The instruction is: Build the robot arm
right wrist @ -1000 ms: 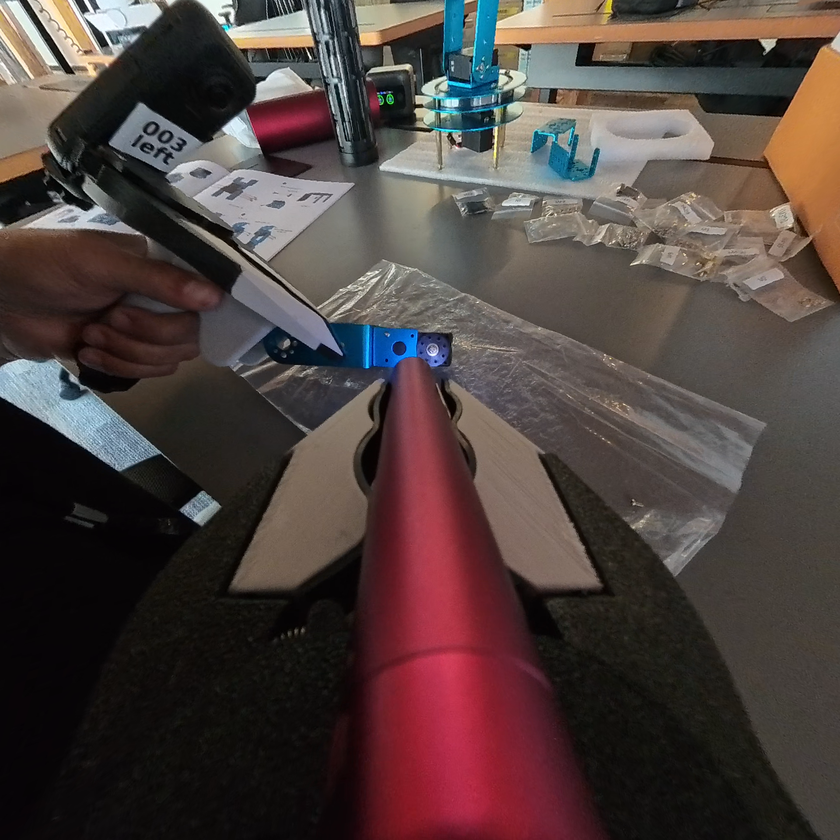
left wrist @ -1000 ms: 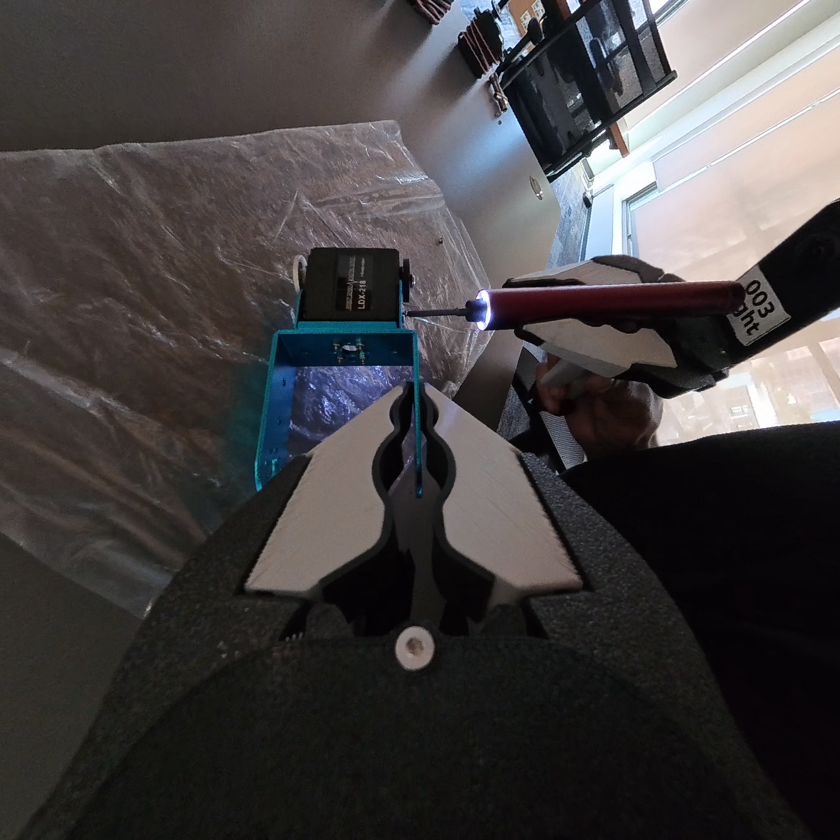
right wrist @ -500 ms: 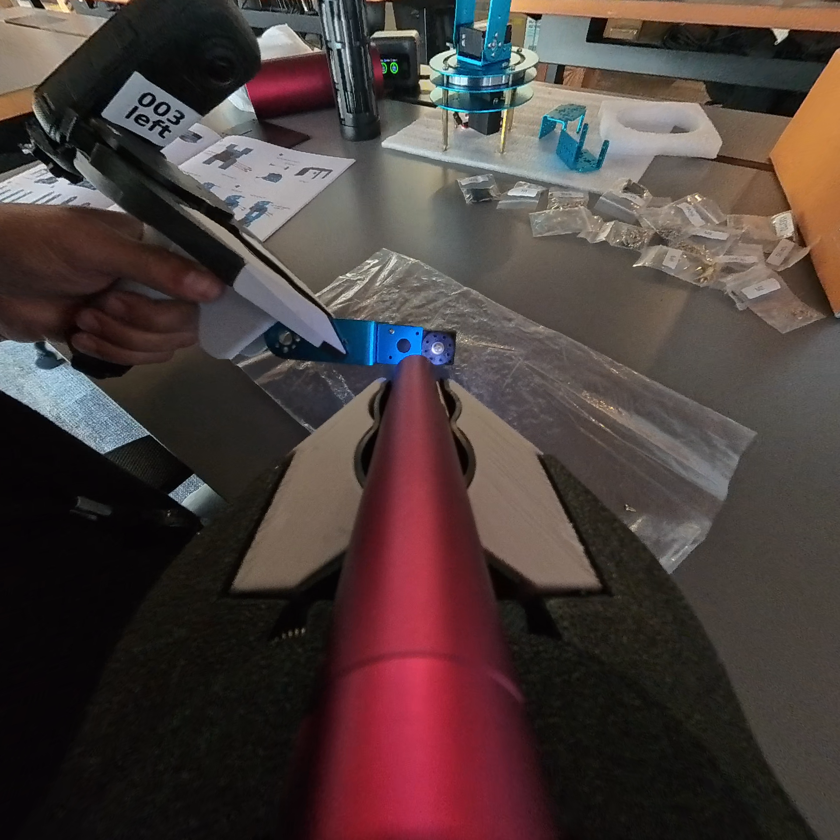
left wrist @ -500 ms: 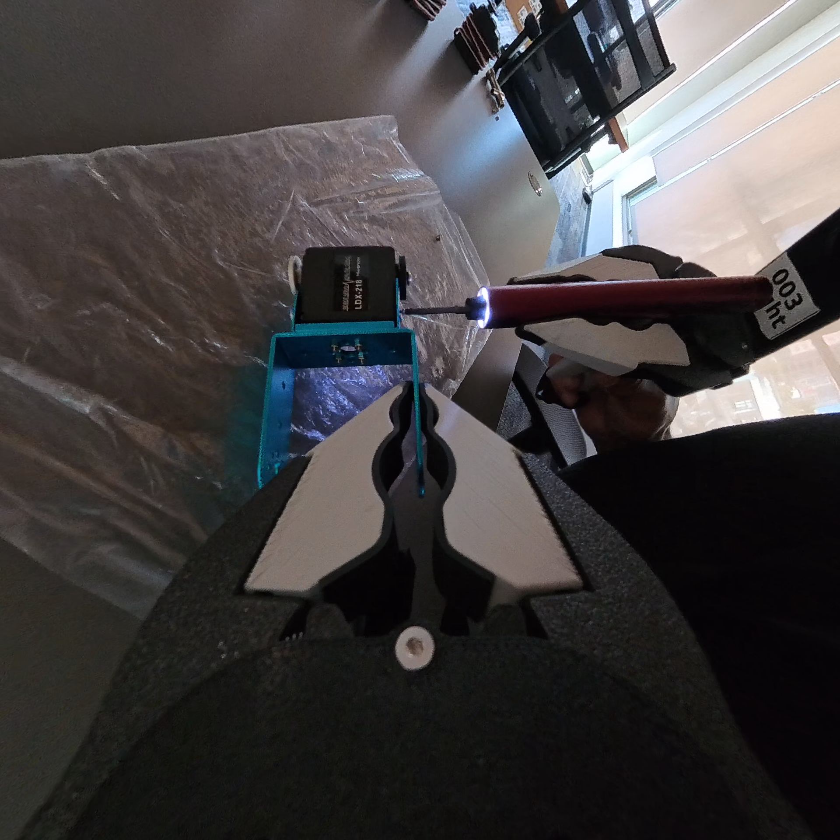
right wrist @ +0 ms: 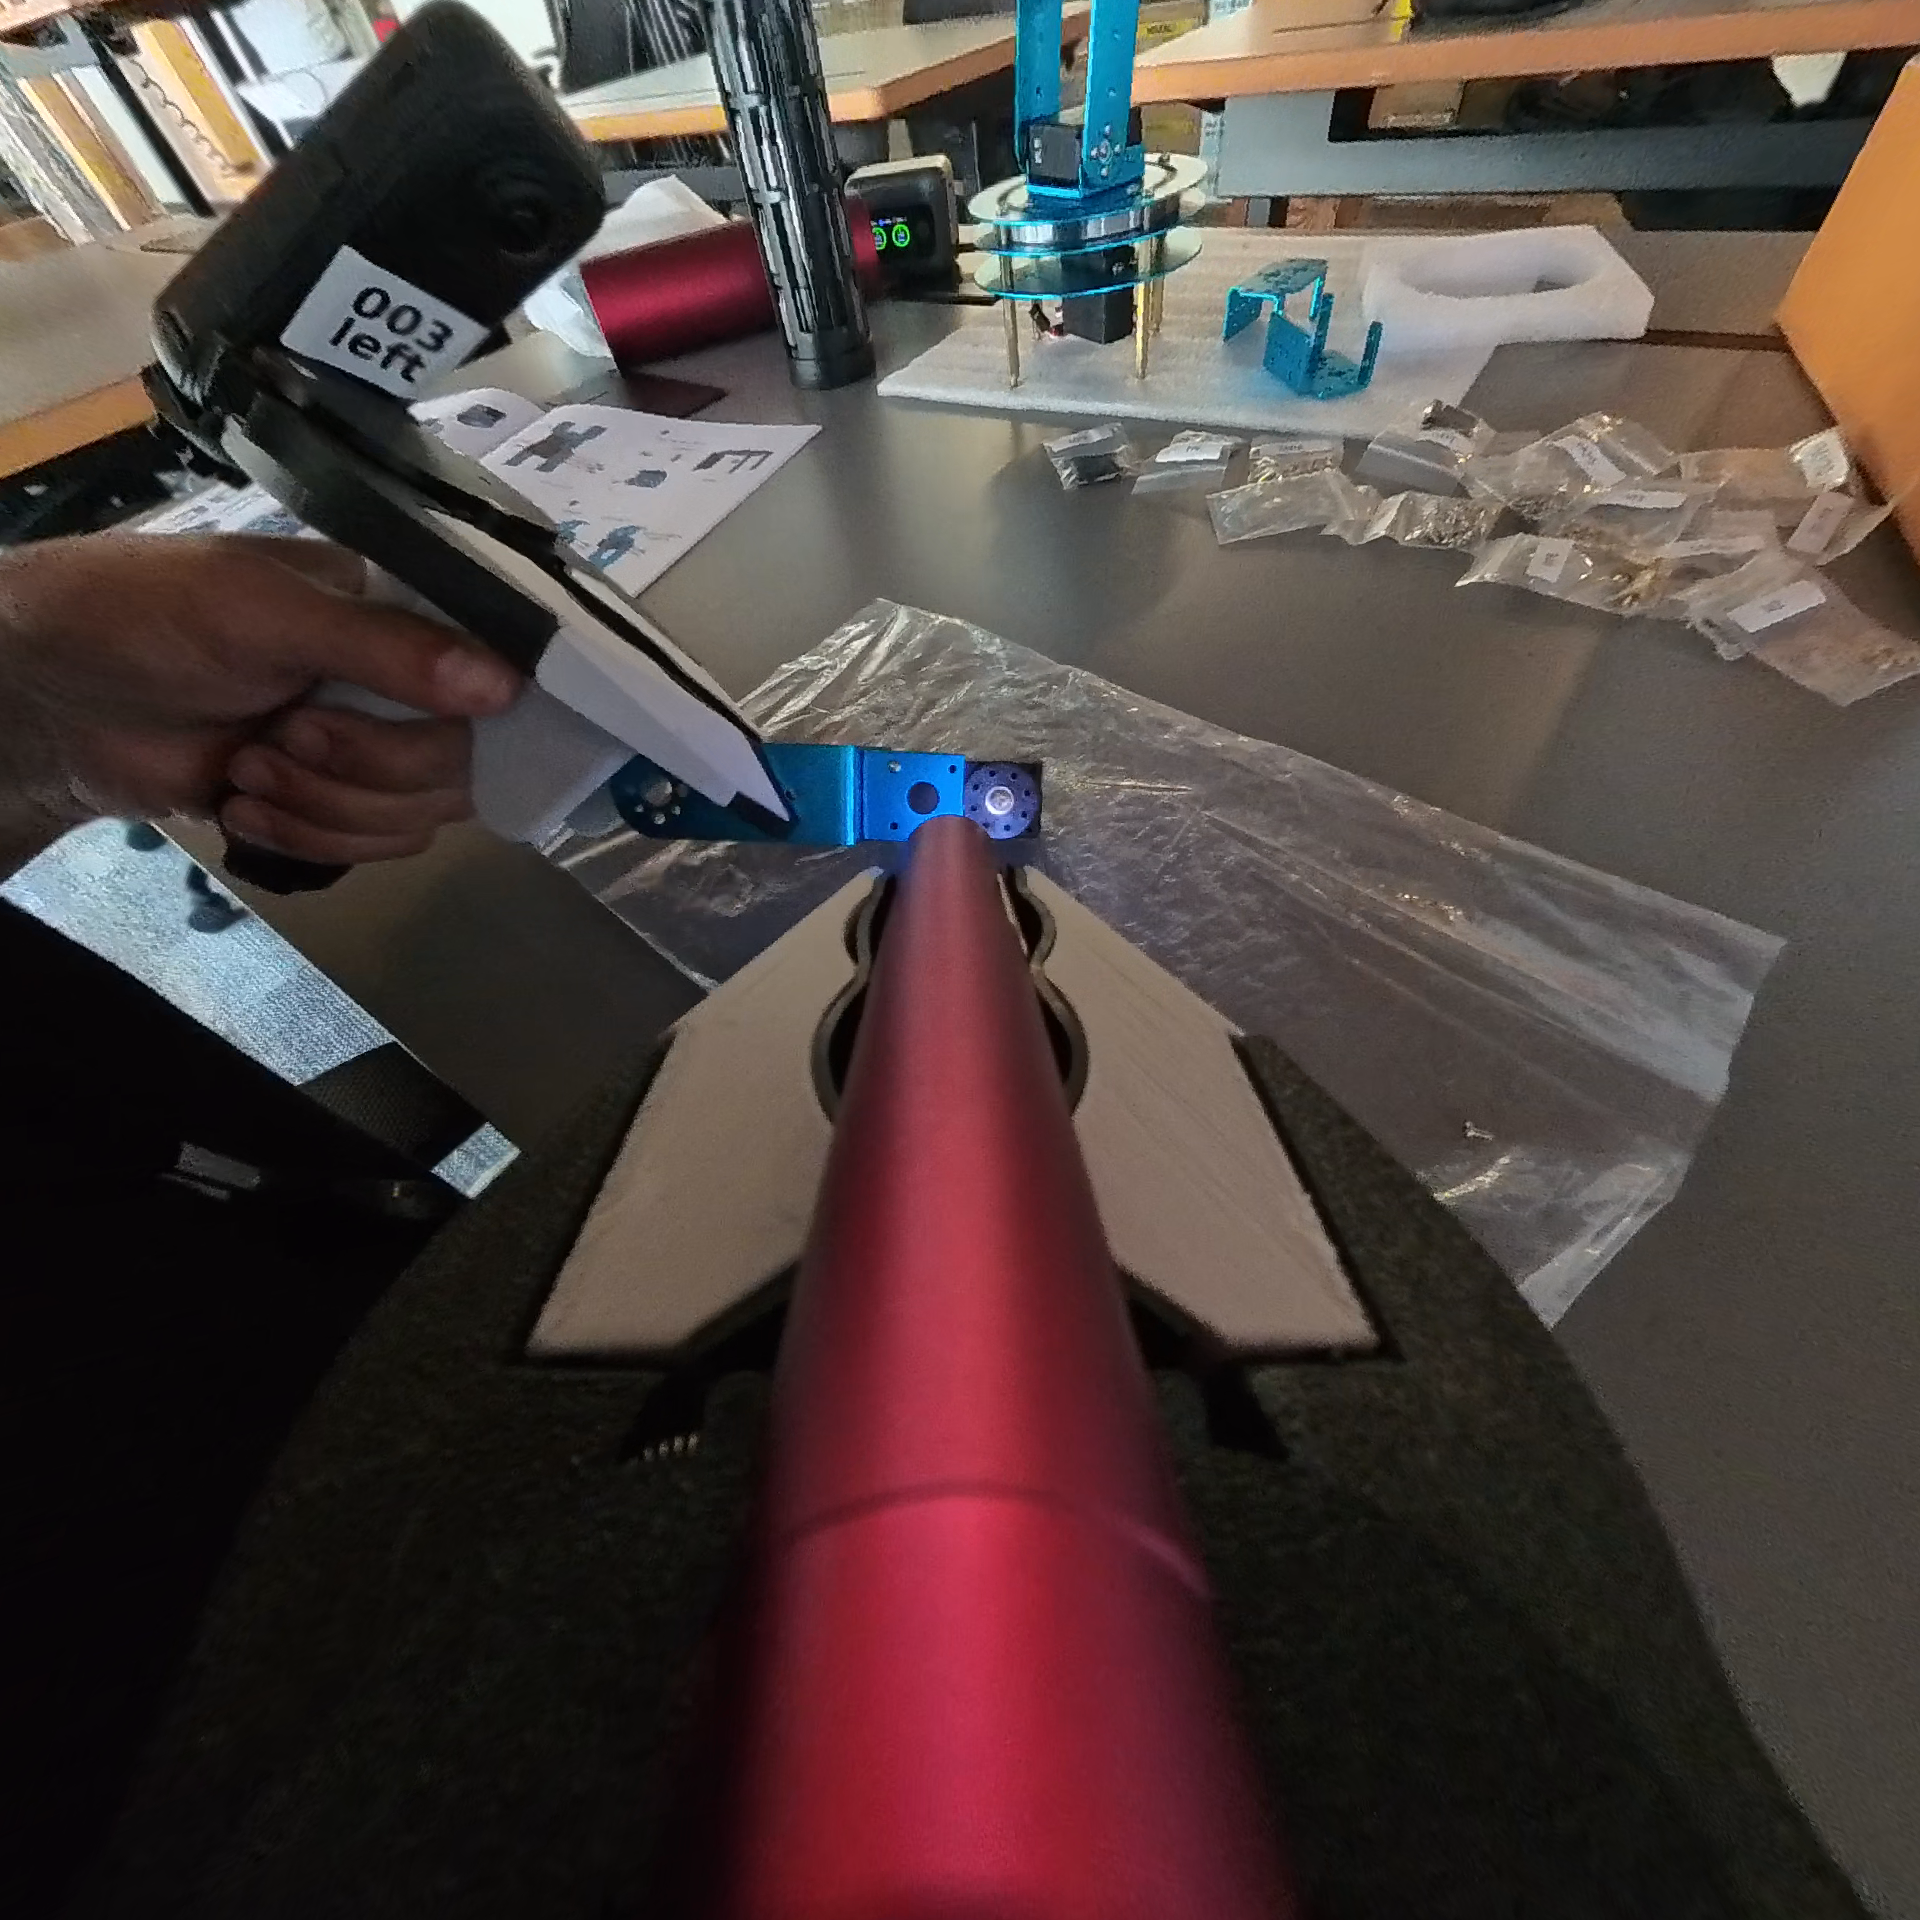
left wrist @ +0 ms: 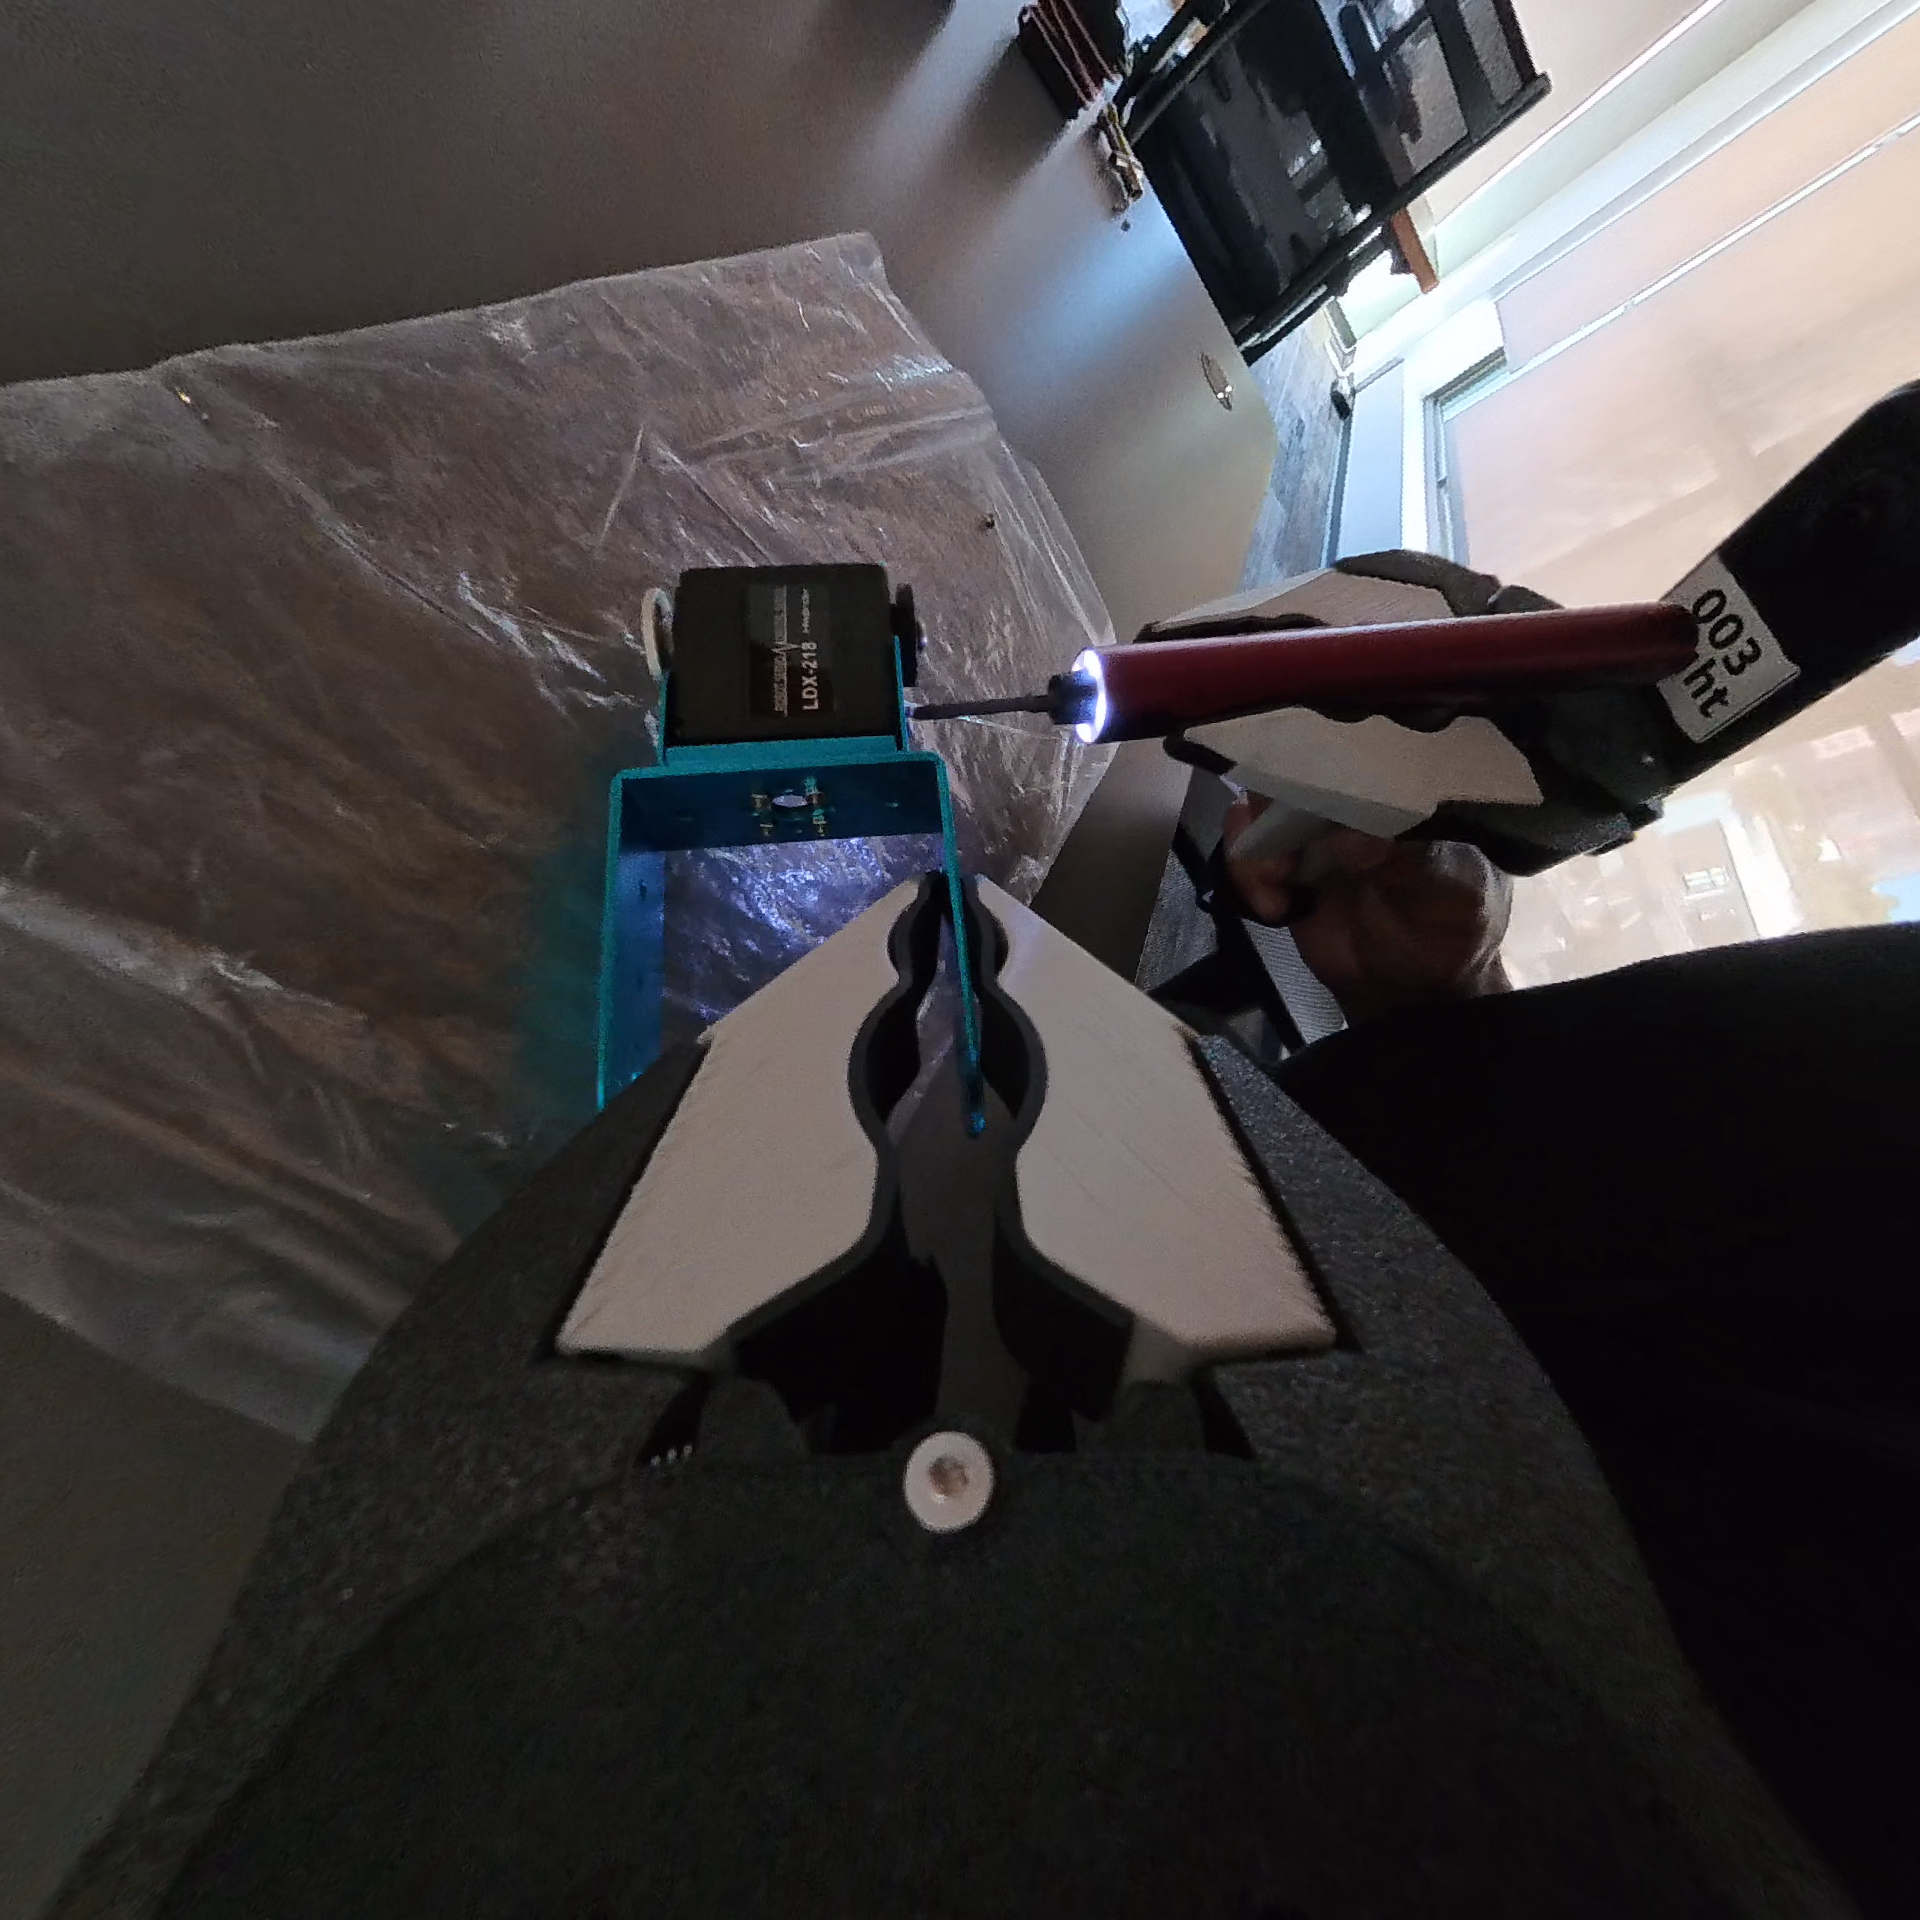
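My left gripper (left wrist: pixel 948 891) is shut on one side wall of a blue metal bracket (left wrist: pixel 774 816) and holds it above the table. A black servo (left wrist: pixel 781 657) sits in the bracket's far end. My right gripper (right wrist: pixel 943 881) is shut on a red electric screwdriver (right wrist: pixel 966 1299) with its tip light on. The screwdriver's bit (left wrist: pixel 977 709) touches the bracket's side by the servo. In the right wrist view the bracket (right wrist: pixel 831 795) and a round horn (right wrist: pixel 1000 802) lie just beyond the screwdriver's tip. The left gripper (right wrist: pixel 764 805) and the right gripper (left wrist: pixel 1153 665) each show in the other's view.
A clear plastic bag (right wrist: pixel 1299 883) lies flat on the grey table (right wrist: pixel 1714 1195) under the bracket. Farther back are several small parts bags (right wrist: pixel 1558 509), a blue part-built assembly on a round base (right wrist: pixel 1081 208), loose blue brackets (right wrist: pixel 1304 332), an instruction sheet (right wrist: pixel 644 468) and a black cylinder (right wrist: pixel 795 197). The left gripper's tips are roughly 7 centimetres from the right gripper's.
The screwdriver's bit has stayed at the bracket's side by the servo; the right gripper tilted slightly. The bracket and left gripper have barely moved.
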Action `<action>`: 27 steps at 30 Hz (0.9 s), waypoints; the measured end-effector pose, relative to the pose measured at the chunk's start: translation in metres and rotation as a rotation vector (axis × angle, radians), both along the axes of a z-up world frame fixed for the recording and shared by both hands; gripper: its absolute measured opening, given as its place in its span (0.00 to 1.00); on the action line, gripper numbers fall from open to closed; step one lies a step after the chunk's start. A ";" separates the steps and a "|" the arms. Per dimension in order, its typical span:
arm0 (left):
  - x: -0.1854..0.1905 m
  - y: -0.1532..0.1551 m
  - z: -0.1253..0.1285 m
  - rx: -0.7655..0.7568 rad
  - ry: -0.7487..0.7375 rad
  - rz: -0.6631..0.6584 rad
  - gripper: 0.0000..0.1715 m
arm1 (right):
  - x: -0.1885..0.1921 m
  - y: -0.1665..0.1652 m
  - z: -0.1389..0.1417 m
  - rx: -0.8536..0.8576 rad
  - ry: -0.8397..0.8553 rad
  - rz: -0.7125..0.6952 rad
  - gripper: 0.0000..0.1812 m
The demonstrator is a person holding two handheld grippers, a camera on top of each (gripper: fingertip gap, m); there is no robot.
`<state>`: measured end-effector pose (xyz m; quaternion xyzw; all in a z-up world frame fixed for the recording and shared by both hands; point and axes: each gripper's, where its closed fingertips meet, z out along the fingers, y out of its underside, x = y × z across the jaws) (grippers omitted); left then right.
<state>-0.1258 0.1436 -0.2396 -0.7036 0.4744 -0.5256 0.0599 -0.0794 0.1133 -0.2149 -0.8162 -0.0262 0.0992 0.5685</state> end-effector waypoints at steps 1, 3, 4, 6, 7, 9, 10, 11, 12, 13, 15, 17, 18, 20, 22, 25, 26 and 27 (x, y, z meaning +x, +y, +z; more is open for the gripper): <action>0.000 0.000 0.000 0.010 0.004 -0.001 0.01 | 0.000 0.001 0.000 0.003 -0.002 0.002 0.12; 0.001 0.002 0.002 -0.003 0.006 0.010 0.01 | 0.001 0.002 0.002 -0.005 -0.002 -0.006 0.12; 0.002 0.003 0.004 -0.035 0.002 0.021 0.01 | 0.002 0.004 0.005 -0.017 -0.009 -0.006 0.12; 0.004 0.008 0.008 -0.124 -0.012 0.055 0.01 | 0.003 0.011 0.010 -0.054 -0.054 0.014 0.12; 0.004 0.011 0.010 -0.172 -0.024 0.073 0.01 | 0.003 0.016 0.014 -0.076 -0.079 0.033 0.12; 0.003 0.018 0.014 -0.263 -0.048 0.104 0.01 | 0.002 0.027 0.019 -0.135 -0.118 0.085 0.12; 0.003 0.022 0.015 -0.308 -0.057 0.120 0.01 | 0.001 0.033 0.021 -0.171 -0.124 0.120 0.12; 0.002 0.025 0.016 -0.349 -0.070 0.131 0.01 | 0.001 0.039 0.023 -0.207 -0.133 0.154 0.12; 0.000 0.029 0.017 -0.390 -0.081 0.144 0.01 | 0.001 0.044 0.025 -0.245 -0.140 0.186 0.12; 0.000 0.032 0.018 -0.419 -0.094 0.154 0.01 | 0.000 0.050 0.027 -0.288 -0.148 0.221 0.12; -0.002 0.037 0.018 -0.457 -0.119 0.163 0.01 | -0.001 0.060 0.030 -0.376 -0.205 0.294 0.12; -0.003 0.039 0.019 -0.470 -0.139 0.164 0.01 | -0.005 0.068 0.033 -0.459 -0.283 0.366 0.12; -0.004 0.041 0.019 -0.487 -0.147 0.167 0.01 | -0.008 0.072 0.035 -0.491 -0.324 0.405 0.13; -0.006 0.045 0.019 -0.535 -0.167 0.176 0.01 | -0.011 0.079 0.036 -0.550 -0.388 0.478 0.12; -0.008 0.049 0.019 -0.562 -0.179 0.186 0.02 | -0.014 0.085 0.037 -0.594 -0.419 0.534 0.12; -0.010 0.054 0.015 -0.440 -0.154 0.188 0.07 | -0.015 0.090 0.038 -0.653 -0.445 0.589 0.12; -0.011 0.059 0.011 -0.372 -0.132 0.211 0.13 | -0.016 0.091 0.038 -0.670 -0.456 0.606 0.12; -0.013 0.065 0.008 -0.313 -0.116 0.235 0.16 | -0.017 0.093 0.038 -0.686 -0.466 0.617 0.12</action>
